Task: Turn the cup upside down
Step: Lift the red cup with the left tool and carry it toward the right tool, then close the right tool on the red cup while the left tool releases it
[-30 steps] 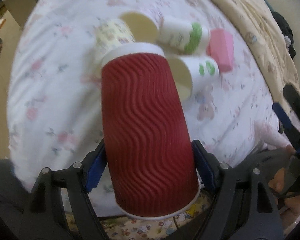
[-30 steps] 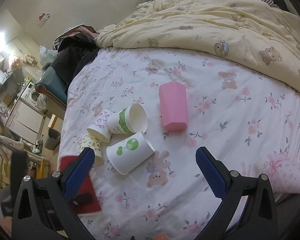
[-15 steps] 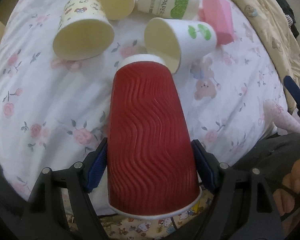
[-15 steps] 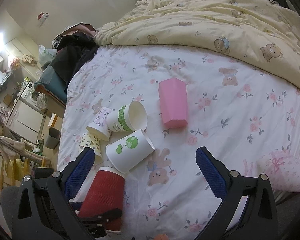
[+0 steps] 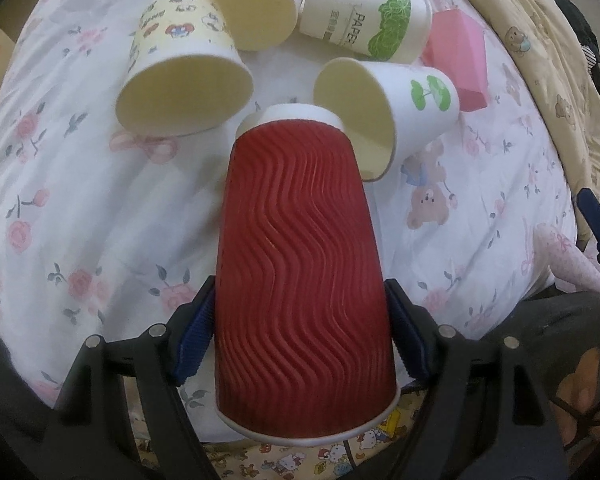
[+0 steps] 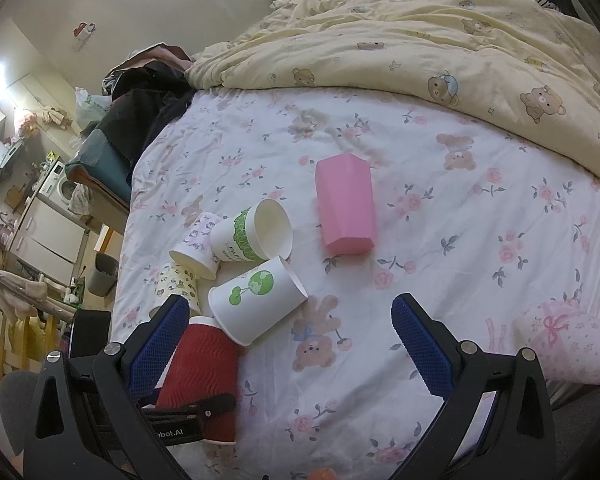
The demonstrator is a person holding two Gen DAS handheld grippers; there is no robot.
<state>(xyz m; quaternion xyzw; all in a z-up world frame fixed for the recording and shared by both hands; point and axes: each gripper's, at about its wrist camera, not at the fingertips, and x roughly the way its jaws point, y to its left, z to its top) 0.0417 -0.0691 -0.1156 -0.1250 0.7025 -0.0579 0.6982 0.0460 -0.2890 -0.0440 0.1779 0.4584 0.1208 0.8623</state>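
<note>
Left wrist view: left gripper (image 5: pixel 300 320) jaws clamp the red cup (image 5: pixel 300 280) at centre frame, its base pointing toward the bed (image 5: pixel 80 200). Right gripper (image 6: pixel 290 344) jaws gape, holding nothing, at lower frame.

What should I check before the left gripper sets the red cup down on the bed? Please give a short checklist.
1. Grip: left gripper shut on the red cup, a pad on each side: ok.
2. Orientation: the narrow base points away from the gripper, the rim toward it; whether the mouth faces down: cannot tell.
3. Room nearby: the white cup with green print lies right at the red cup's base: not ok.
4. Surface: the floral sheet is soft and wrinkled, so a stable stand: cannot tell.
5. Right gripper open, holding nothing: ok.
</note>
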